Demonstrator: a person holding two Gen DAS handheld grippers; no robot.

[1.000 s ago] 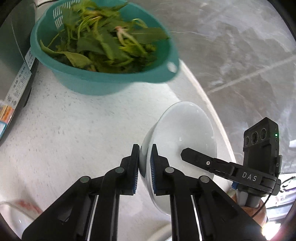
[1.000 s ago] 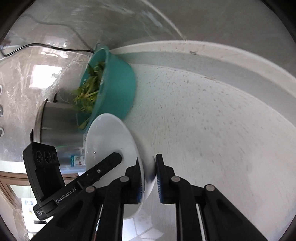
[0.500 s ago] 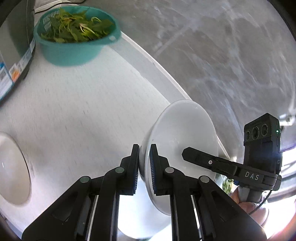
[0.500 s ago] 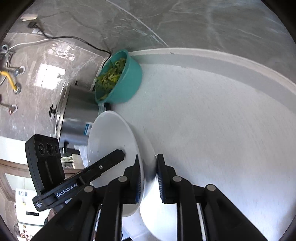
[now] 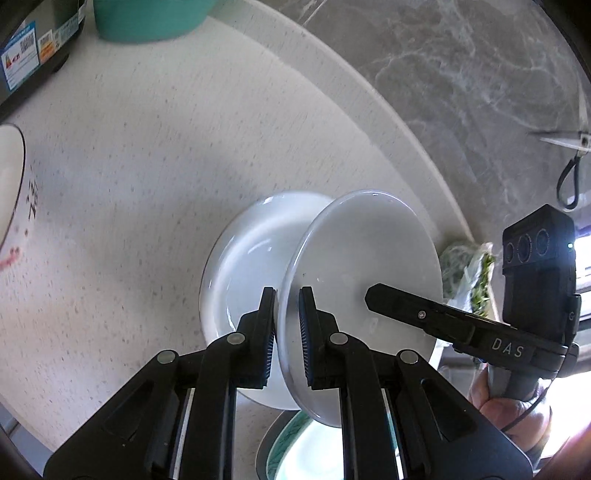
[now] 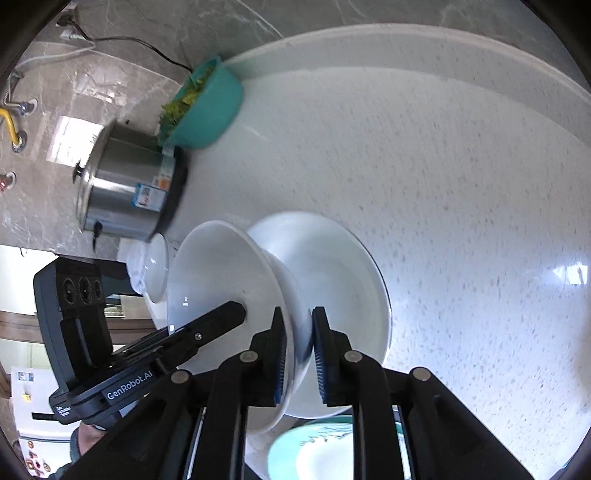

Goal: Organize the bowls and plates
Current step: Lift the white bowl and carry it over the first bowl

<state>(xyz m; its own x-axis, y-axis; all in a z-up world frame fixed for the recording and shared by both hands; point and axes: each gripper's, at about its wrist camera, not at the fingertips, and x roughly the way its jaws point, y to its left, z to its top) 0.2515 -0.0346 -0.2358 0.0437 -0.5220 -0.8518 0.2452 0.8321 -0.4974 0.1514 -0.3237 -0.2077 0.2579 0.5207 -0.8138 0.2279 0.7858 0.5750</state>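
Between the fingers of the left gripper (image 5: 287, 317) a white bowl (image 5: 364, 280) is sitting tilted on edge, its rim pinched by the two blue-ribbed pads, and the right gripper (image 6: 298, 345) is clamping the opposite side of the same rim, so both pairs of fingers are standing narrow and holding that one bowl in the air. Just beyond the fingertips a second white dish (image 5: 251, 266) is lying flat on the speckled countertop (image 5: 147, 155), and the held bowl's underside is hanging over it; whether the two are touching I cannot tell. Below the fingers, at the near edge of both views, a plate with a green patterned rim (image 6: 325, 450) is resting. Far ahead and to the left of the left fingers a teal colander (image 5: 147, 18) is standing beside a steel cooker (image 6: 125, 195); from the right gripper's view leafy greens are filling the colander. Out to the left of the left fingers a cream bowl with a dark rim (image 5: 9, 177) is sitting at the edge of view.
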